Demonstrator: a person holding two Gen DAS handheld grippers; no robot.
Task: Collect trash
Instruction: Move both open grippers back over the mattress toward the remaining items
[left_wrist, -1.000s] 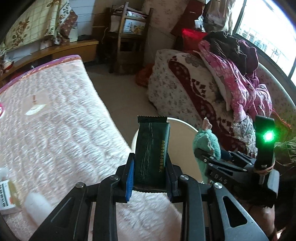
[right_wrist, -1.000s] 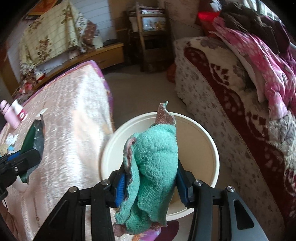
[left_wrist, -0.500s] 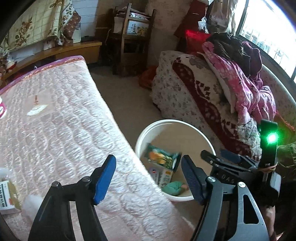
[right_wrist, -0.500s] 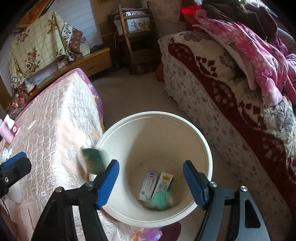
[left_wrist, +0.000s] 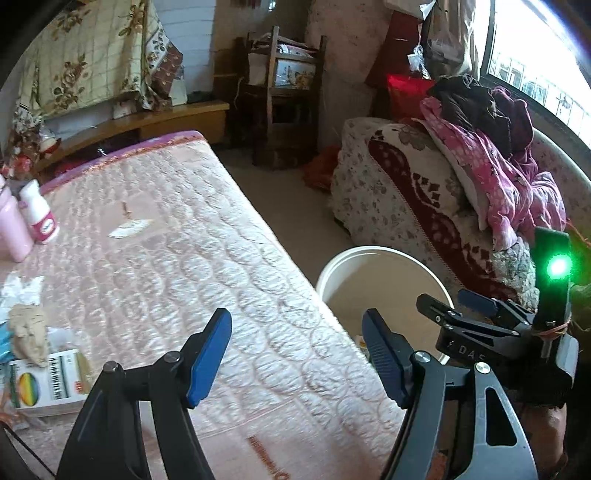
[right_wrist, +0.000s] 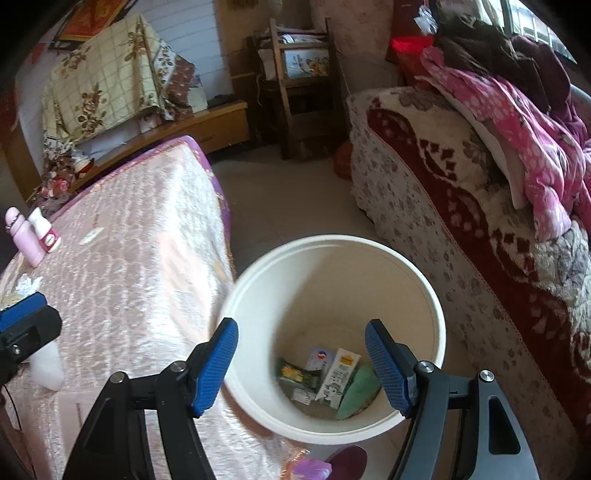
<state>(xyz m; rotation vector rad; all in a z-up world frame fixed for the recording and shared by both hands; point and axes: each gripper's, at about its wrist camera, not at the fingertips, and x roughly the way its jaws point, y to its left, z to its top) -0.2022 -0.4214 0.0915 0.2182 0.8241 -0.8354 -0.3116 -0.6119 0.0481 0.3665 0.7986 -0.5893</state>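
Note:
A white bucket (right_wrist: 332, 242) stands on the floor between the mattress and the sofa. At its bottom lie a green wrapper (right_wrist: 295, 373), a milk carton (right_wrist: 338, 376), a small box (right_wrist: 319, 358) and a teal cloth (right_wrist: 358, 391). My right gripper (right_wrist: 302, 326) hangs open above the bucket with nothing between its blue pads. My left gripper (left_wrist: 295, 317) is open and bare over the pink mattress (left_wrist: 166, 258), just left of the bucket's rim (left_wrist: 369, 251). On the mattress at the left lie a printed carton (left_wrist: 44, 384), a crumpled beige wad (left_wrist: 27, 332) and white tissue (left_wrist: 18, 291).
A pink bottle (left_wrist: 14, 232) and a white bottle (left_wrist: 38, 218) stand at the mattress's far left, with a paper scrap (left_wrist: 129, 229) nearby. A sofa (left_wrist: 424, 192) piled with blankets is to the right. A wooden rack (left_wrist: 284, 96) stands at the back across bare floor.
Both grippers have opened. The dark green wrapper and the teal cloth have dropped into the bucket. My left gripper has swung left, from over the bucket to over the mattress.

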